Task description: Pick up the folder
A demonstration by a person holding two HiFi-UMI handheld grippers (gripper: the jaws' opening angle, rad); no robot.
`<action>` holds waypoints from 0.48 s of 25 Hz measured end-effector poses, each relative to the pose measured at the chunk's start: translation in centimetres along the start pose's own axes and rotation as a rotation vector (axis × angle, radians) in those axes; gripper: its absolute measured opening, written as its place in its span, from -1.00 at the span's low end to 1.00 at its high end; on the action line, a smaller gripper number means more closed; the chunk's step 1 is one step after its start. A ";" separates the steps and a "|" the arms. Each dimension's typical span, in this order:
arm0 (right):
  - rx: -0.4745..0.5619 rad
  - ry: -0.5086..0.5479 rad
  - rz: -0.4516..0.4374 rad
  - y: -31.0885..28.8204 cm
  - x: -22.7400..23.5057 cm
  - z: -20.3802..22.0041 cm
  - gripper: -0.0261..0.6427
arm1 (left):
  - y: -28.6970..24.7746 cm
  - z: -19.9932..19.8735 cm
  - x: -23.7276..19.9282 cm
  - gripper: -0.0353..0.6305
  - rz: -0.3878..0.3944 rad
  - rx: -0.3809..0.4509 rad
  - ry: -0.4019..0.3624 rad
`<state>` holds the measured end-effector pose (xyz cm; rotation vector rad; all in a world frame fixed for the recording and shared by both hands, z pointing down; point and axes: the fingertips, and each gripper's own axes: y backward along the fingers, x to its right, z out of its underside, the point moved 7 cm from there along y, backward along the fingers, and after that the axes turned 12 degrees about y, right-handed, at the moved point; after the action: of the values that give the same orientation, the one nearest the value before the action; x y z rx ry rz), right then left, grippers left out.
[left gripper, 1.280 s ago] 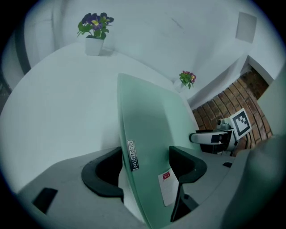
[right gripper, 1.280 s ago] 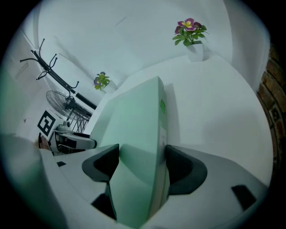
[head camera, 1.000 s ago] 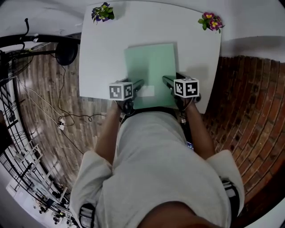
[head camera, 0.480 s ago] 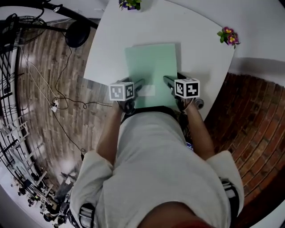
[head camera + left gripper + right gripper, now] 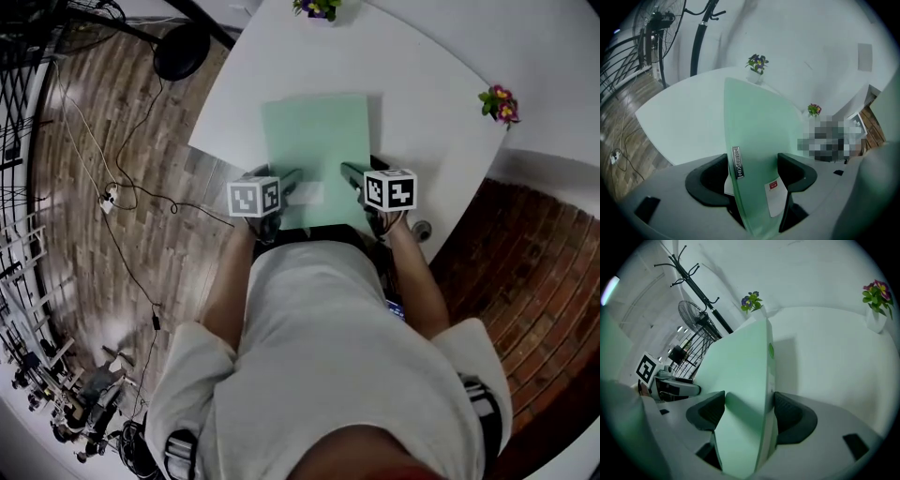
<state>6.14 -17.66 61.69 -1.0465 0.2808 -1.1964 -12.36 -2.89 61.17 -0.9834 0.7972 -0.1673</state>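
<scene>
Two grips set: left gripper [image 5: 292, 180] and right gripper [image 5: 349, 174] clamped on folder [image 5: 317, 141] near edge. I judge it light, flexible, slick.

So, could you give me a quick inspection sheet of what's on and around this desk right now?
Surface: white table, plain top.
Job's things: green folder, gripped at its near edge.
Clutter: two flower pots at the far corners.
Grippers: left hand-held gripper and right hand-held gripper, both shut on the folder.
Cables: power cord trailing over the wooden floor.
Surroundings: standing fan; brick flooring on the right.
</scene>
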 end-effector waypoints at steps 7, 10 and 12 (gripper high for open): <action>0.011 0.031 0.003 -1.3 -2.5 -2.0 0.06 | 2.0 -1.1 -2.2 0.11 -0.011 0.033 0.006; 0.038 0.037 0.016 -1.5 -3.3 -3.1 0.06 | 2.6 -2.3 -2.8 0.11 -0.003 0.042 -0.023; 0.054 0.034 0.035 -1.5 -3.7 -3.6 0.06 | 3.0 -3.2 -3.0 0.11 0.005 0.047 -0.048</action>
<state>1.32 -16.32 59.73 -0.9714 0.2912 -1.1847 -17.26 -1.95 59.44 -0.9378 0.7490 -0.1568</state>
